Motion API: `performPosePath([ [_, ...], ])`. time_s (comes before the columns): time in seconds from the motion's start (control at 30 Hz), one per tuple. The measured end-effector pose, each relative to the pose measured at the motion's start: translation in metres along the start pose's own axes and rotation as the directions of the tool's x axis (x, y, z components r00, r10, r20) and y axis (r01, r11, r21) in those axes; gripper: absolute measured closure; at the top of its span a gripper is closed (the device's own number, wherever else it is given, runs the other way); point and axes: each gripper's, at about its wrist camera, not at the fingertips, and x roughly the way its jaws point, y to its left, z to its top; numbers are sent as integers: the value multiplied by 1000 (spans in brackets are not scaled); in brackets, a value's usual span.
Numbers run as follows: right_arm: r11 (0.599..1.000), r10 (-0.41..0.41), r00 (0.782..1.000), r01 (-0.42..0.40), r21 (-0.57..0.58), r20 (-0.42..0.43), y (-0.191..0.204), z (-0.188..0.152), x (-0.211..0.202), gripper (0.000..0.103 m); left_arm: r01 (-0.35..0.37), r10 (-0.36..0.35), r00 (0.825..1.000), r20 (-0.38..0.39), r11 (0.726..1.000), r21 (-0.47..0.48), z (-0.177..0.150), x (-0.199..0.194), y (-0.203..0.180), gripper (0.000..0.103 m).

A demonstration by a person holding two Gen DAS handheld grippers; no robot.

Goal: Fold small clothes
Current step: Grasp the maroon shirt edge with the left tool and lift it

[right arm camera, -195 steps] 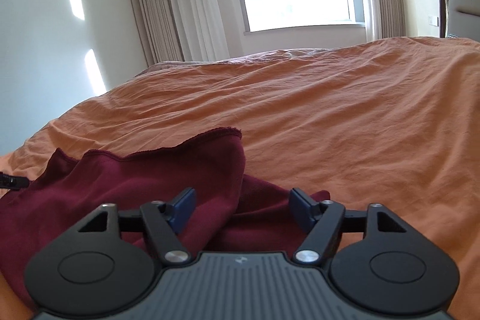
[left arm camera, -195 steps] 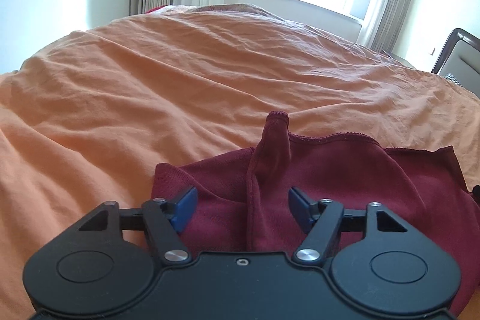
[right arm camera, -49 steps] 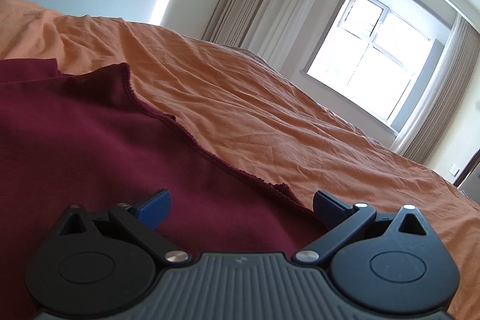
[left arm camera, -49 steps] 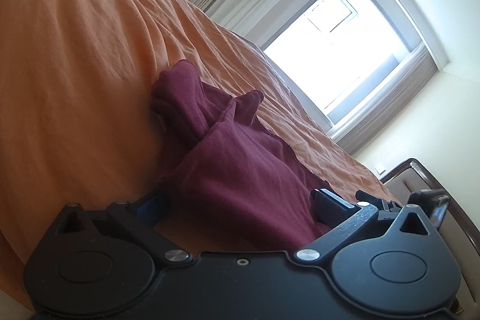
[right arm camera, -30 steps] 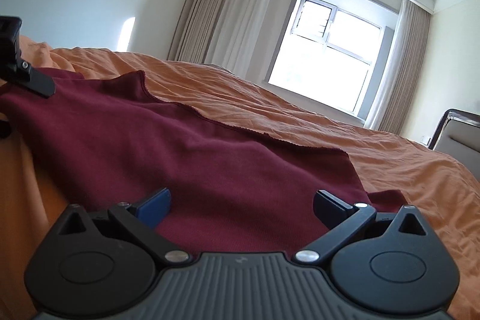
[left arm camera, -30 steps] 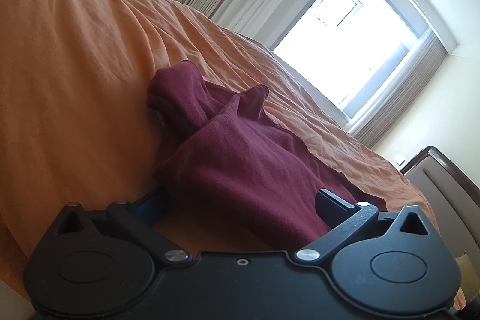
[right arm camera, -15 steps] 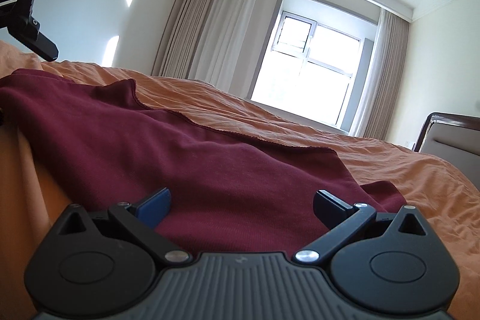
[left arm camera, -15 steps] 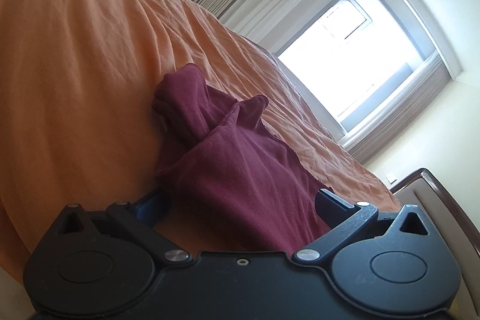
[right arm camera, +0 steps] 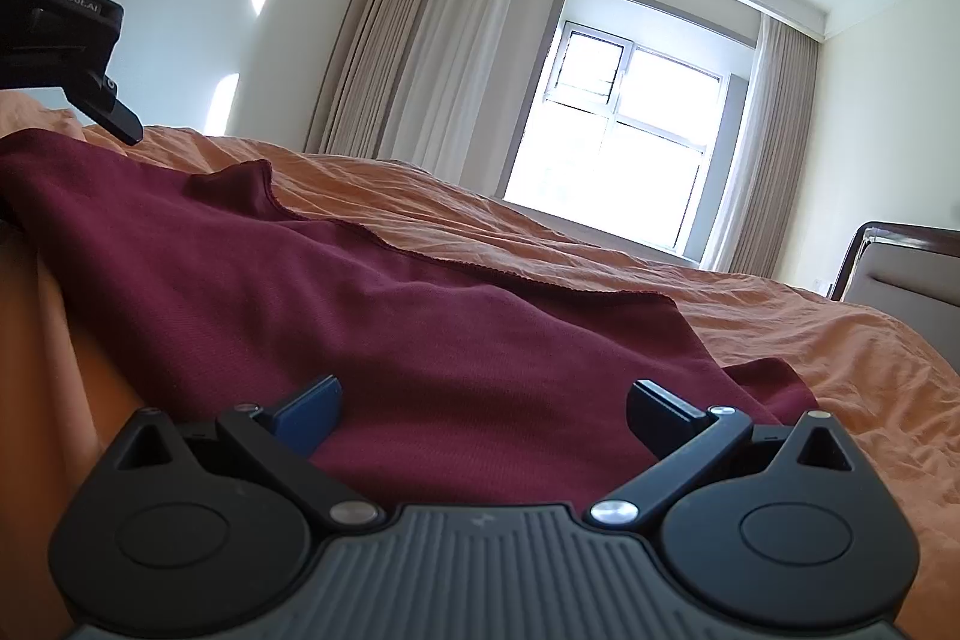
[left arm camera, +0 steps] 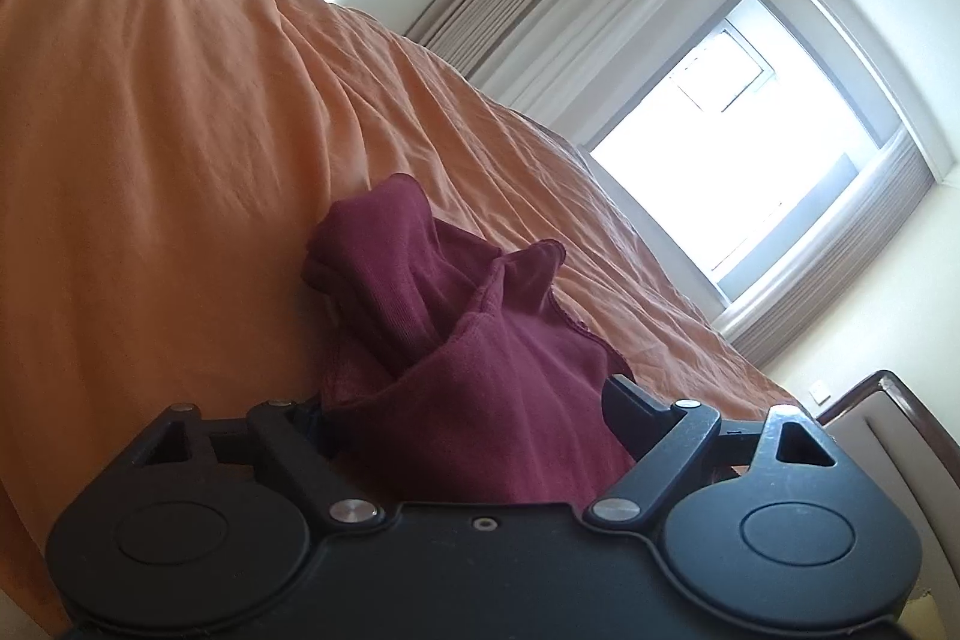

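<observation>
The left claw (left arm camera: 462, 403) has just been closing, with a bunched end of the dark red knit garment (right arm camera: 372, 328) between its jaws; I cannot tell whether the pads press on it yet. The right claw (right arm camera: 480, 415) stands wide open, cloth lying flat between its fingers, ungripped. The garment lies on the orange bed cover (right arm camera: 780, 340), its long axis running from one claw to the other, so each hand sits at its own end for the fold

Open orange bedspread (right arm camera: 690, 280) beyond bunched maroon garment (right arm camera: 360, 316).
</observation>
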Motion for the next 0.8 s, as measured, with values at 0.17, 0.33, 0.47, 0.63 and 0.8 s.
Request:
performPosePath([
  [0.17,999,-39,999,39,-22,1,4,3,-3,0,-47,47,999,19,999,-28,2,6,-3,25],
  [0.33,998,-55,998,55,-23,18,4,3,-6,0,-87,91,994,61,994,-67,6,7,-7,56],
  [0.47,999,-39,999,39,7,15,-3,4,-8,0,-97,101,992,74,994,-58,7,9,-8,83],
  [0.63,999,-43,999,42,32,27,-9,4,-14,0,-50,41,993,114,996,72,8,4,-34,87],
  [0.8,998,-25,999,24,51,27,-21,4,-21,0,34,-63,994,92,957,289,12,9,-84,88],
])
